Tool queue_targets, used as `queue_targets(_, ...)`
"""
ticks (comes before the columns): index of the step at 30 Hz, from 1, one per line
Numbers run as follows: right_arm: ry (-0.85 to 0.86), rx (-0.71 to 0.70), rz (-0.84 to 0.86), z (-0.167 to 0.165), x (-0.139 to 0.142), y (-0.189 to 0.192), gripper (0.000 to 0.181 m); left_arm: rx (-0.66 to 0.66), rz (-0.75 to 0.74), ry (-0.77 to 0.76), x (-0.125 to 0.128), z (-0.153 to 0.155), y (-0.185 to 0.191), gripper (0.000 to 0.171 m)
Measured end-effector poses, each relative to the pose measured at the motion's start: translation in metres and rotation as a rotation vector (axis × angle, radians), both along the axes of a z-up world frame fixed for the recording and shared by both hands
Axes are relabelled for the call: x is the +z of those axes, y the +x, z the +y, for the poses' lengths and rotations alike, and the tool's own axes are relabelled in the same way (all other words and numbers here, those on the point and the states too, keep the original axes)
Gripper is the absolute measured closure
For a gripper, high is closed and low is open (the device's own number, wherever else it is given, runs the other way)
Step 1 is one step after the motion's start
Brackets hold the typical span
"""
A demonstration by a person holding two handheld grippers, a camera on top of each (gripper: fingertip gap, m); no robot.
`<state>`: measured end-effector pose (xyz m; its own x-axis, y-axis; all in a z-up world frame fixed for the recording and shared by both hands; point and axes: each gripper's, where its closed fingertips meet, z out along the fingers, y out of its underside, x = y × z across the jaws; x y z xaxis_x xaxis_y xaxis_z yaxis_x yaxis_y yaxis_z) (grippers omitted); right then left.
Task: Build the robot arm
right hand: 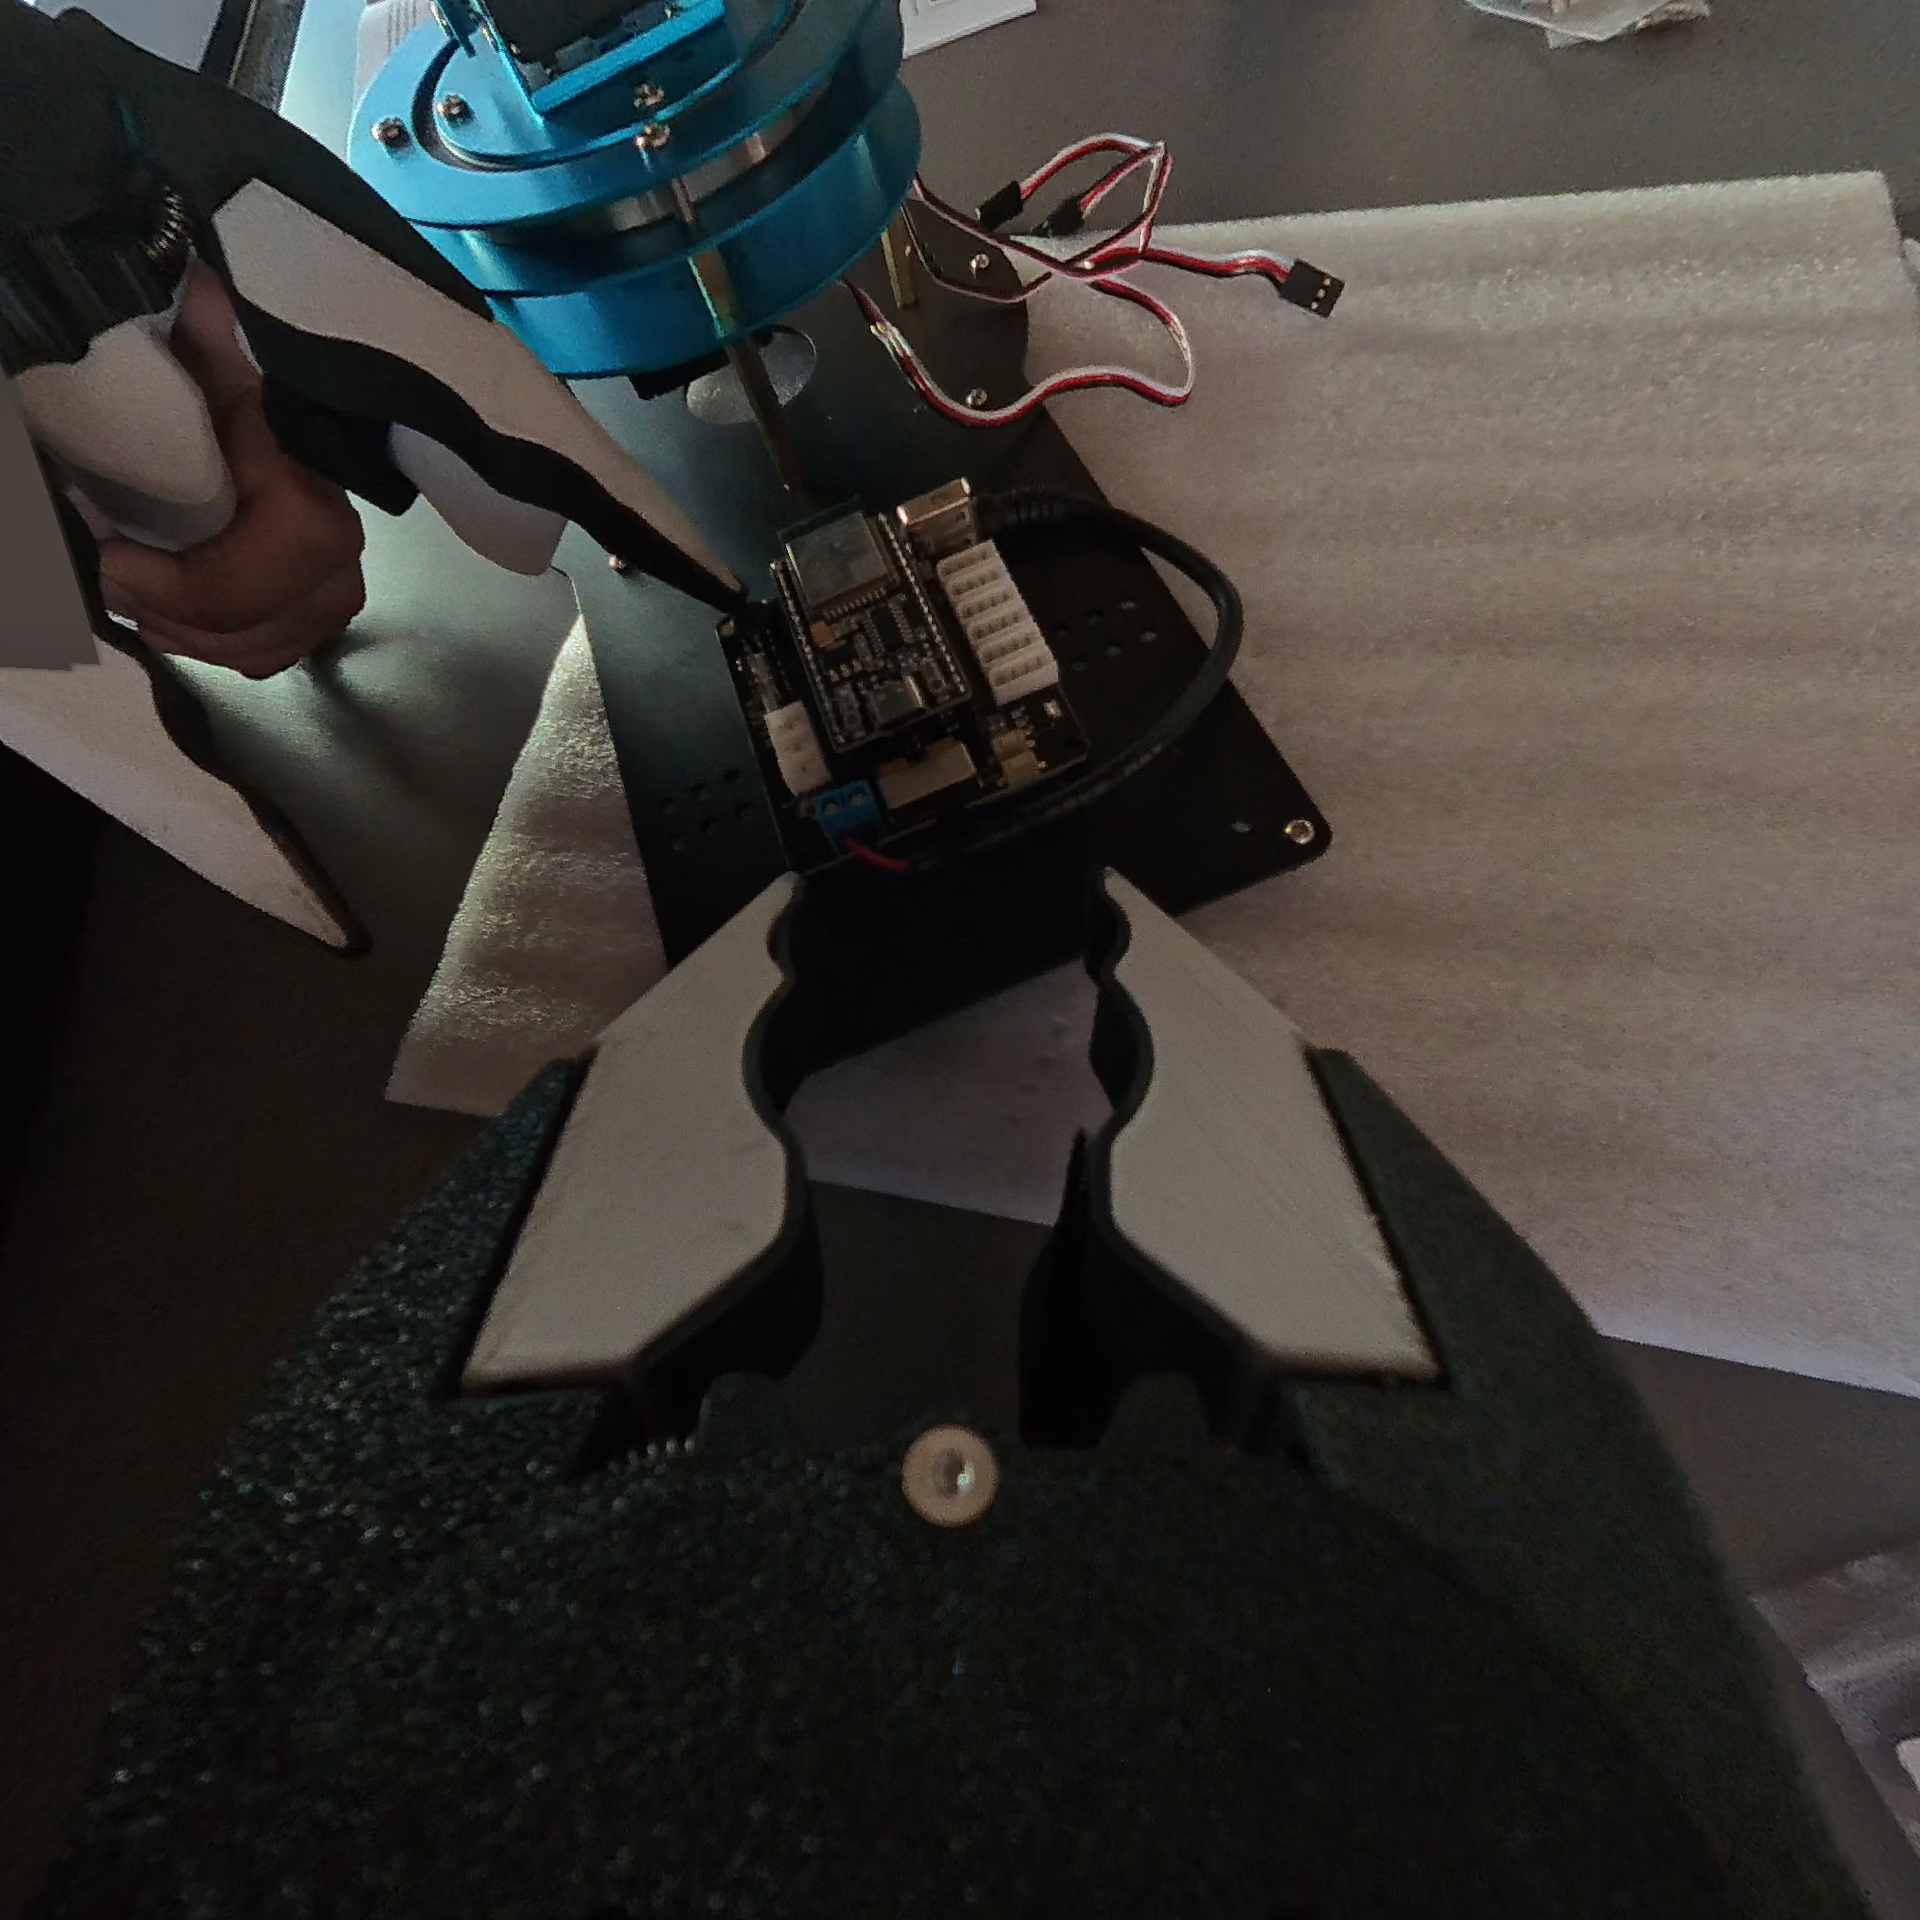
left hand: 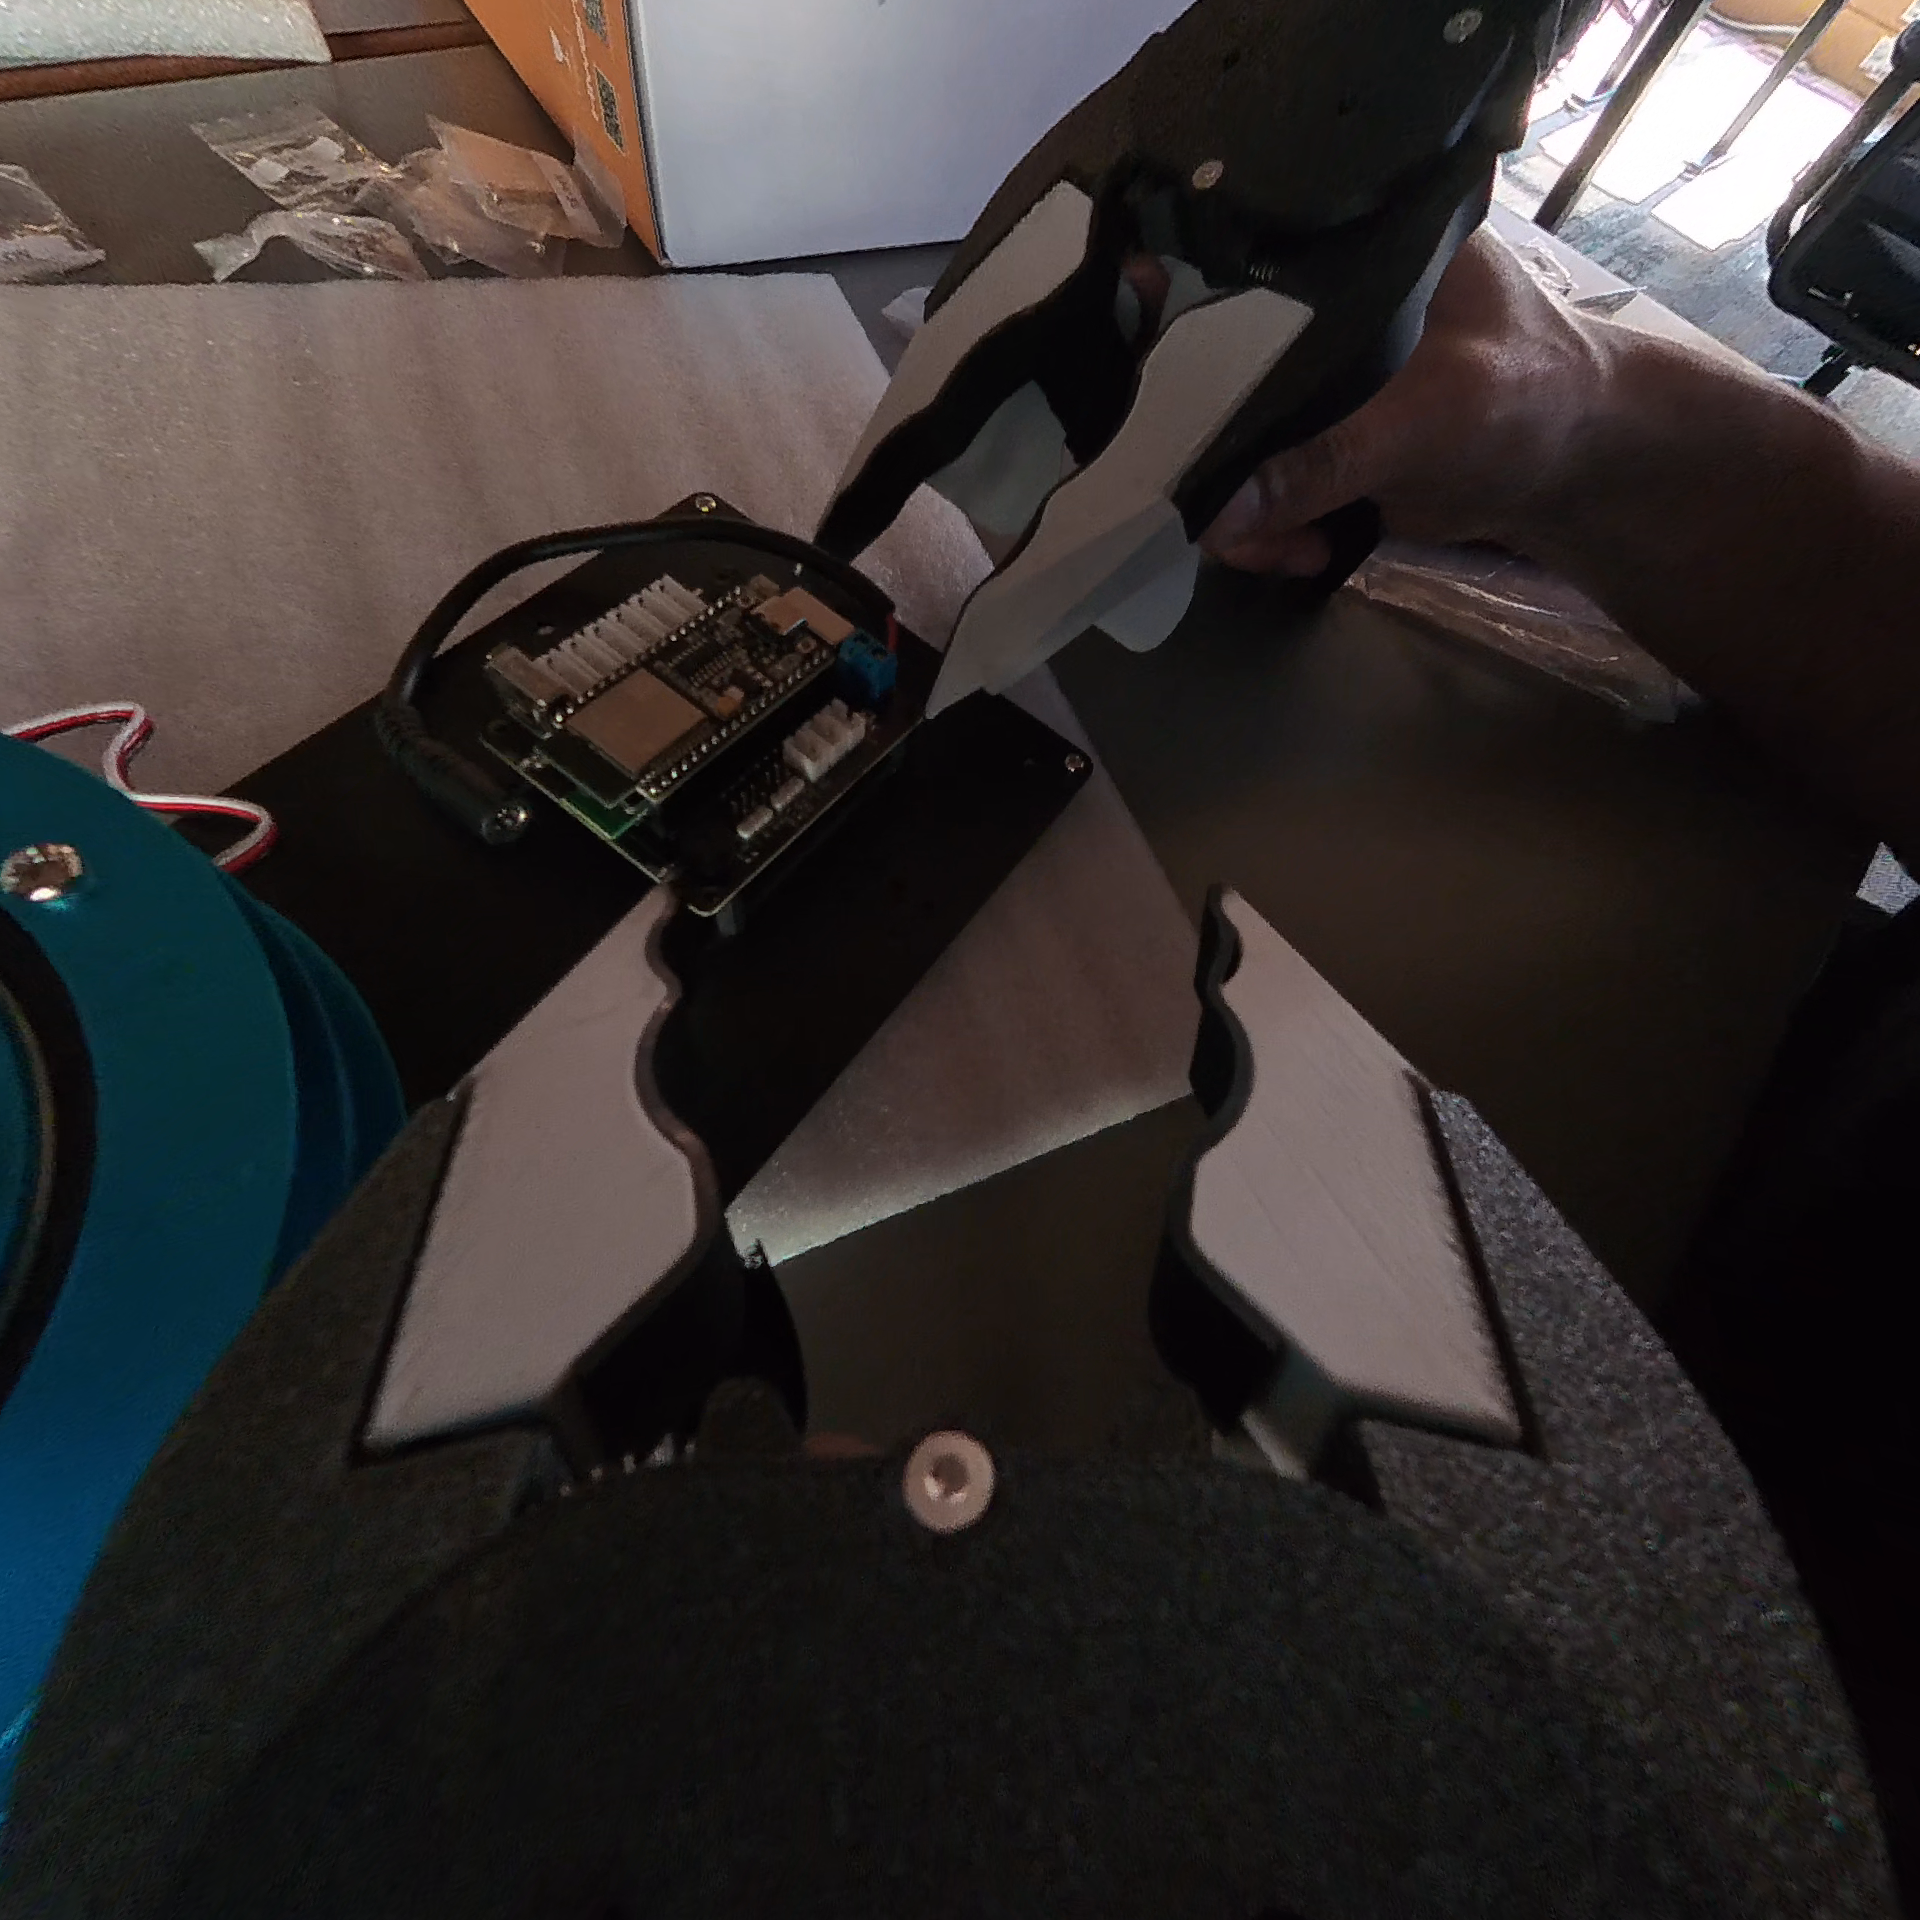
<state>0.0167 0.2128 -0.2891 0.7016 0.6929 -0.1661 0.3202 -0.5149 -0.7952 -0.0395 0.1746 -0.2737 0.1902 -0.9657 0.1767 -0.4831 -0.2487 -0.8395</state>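
Note:
A black circuit board [left hand: 686, 707] with white connectors and a blue terminal block [left hand: 868, 665] sits on a black baseplate [left hand: 966, 821]. A black cable [left hand: 447, 623] loops around it. My left gripper [left hand: 940, 904] is open and empty; its left fingertip is at the board's near corner. In the right wrist view the left gripper [right hand: 545, 774] has one fingertip on the board [right hand: 894, 675] corner. My right gripper [right hand: 948, 881] is open and empty, just short of the board's edge by the terminal block [right hand: 847, 805]. It also shows in the left wrist view [left hand: 878, 623].
A blue metal turntable [right hand: 623, 239] stands on the baseplate [right hand: 1195, 790] beyond the board, with red-white servo wires [right hand: 1091, 260] trailing off. White foam sheet [right hand: 1455, 727] lies under everything. A white and orange box [left hand: 790, 125] and plastic bags [left hand: 364, 208] lie behind.

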Motion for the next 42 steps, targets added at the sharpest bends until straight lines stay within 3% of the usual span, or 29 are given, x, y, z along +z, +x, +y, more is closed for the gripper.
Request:
queue_targets(32,0.025,0.037,0.044,-0.006,0.011,0.001,0.139,0.003,-0.011,-0.021,0.000,0.001,-0.003,0.079)
queue_targets(37,0.048,0.047,0.131,-0.005,0.022,-0.008,0.125,-0.002,-0.013,-0.017,0.000,0.000,-0.003,0.079)
queue_targets(42,0.051,0.037,0.105,-0.003,0.019,-0.007,0.126,0.005,-0.009,-0.016,0.000,0.001,-0.003,0.079)
